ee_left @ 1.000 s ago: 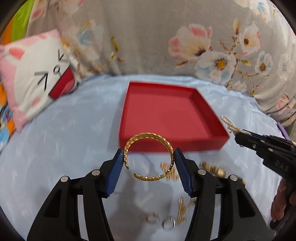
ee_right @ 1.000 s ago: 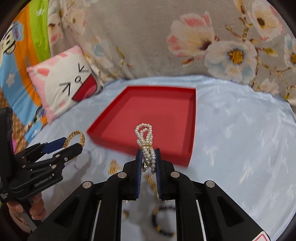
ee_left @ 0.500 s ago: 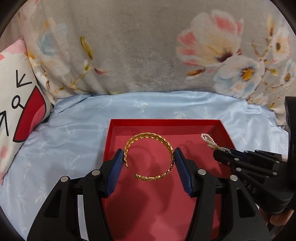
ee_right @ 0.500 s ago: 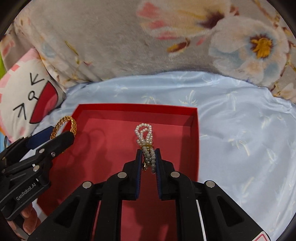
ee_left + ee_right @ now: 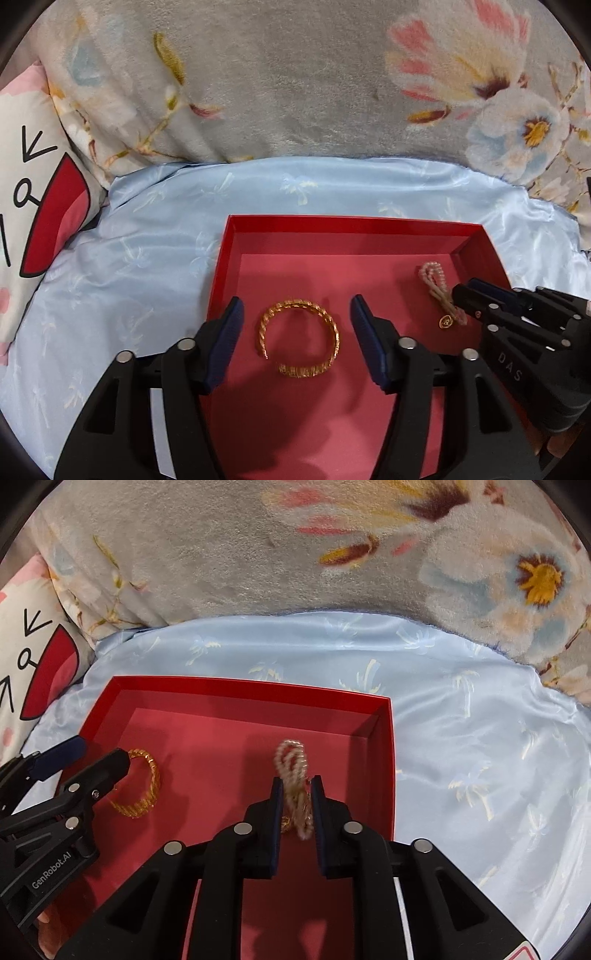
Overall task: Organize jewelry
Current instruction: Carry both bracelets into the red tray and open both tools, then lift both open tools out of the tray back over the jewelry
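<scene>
Lying flat on red tray (image 5: 476,236) floor, gold bangle (image 5: 299,338) sits btwn left tool (image 5: 295,339) pads, jaws wide, no contact. Right tool (image 5: 297,805) jaws slightly apart; pearl strand (image 5: 291,760) btwn them, long axis toward tray's far wall, grip unclear. Both retreat paths unobstructed, I judge.

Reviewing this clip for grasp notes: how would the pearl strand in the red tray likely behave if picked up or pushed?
The pearl strand lies in doubled loops, so it is probably floppy and would drape from the right gripper rather than hold shape. The round beads may slide on the red tray if pushed. Its small gold charm would likely dangle.
</scene>
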{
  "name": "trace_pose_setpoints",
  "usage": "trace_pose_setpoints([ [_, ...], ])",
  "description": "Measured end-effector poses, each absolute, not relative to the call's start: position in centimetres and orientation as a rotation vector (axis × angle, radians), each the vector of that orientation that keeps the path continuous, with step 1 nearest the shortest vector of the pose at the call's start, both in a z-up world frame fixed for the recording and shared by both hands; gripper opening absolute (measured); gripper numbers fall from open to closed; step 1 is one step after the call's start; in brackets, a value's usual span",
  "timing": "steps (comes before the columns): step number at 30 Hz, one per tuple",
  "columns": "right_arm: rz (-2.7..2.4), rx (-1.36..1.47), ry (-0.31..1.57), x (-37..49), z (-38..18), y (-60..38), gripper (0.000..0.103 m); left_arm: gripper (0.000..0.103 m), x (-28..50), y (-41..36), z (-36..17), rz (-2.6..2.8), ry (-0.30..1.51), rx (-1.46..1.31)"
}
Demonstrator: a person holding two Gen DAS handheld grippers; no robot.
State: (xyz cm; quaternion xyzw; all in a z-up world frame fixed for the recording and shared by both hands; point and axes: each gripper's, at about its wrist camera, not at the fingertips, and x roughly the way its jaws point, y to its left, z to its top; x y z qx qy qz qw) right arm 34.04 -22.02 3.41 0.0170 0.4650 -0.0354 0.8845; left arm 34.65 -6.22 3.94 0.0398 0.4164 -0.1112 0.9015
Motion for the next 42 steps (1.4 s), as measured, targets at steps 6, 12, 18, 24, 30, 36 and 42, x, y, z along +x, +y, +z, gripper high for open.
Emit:
trace_pose_setpoints([
  [6, -0.091, -0.024, 0.941, 33.2, 3.7, -21.6, 0.031, 0.073, 34.3, -5.5, 3.4, -0.185, 0.907, 0.056],
  [12, -0.070, -0.027, 0.917, 32.2, 4.1, -21.5, 0.039, 0.073, 32.2, -6.1, 3.4, -0.198, 0.892, 0.092],
  [18, -0.036, 0.031, 0.839, 29.6, 5.9, -22.0, 0.040, 0.073, 31.6, -5.2, 4.2, -0.196, 0.864, 0.033],
  [24, -0.013, -0.017, 0.757, 22.0, 8.1, -21.5, 0.048, 0.082, 25.9, -3.3, 6.9, -0.191, 0.736, 0.037],
  [30, -0.004, -0.022, 0.744, 13.2, 7.1, -21.6, 0.048, 0.085, 18.4, -0.7, 7.7, -0.188, 0.678, 0.052],
  [36, -0.009, 0.029, 0.797, 6.5, 4.5, -22.3, 0.048, 0.085, 13.3, 1.5, 5.6, -0.162, 0.707, 0.041],
  [42, -0.048, 0.042, 0.826, 3.0, 2.1, -22.2, 0.048, 0.085, 9.3, 2.1, 2.6, -0.139, 0.744, 0.028],
])
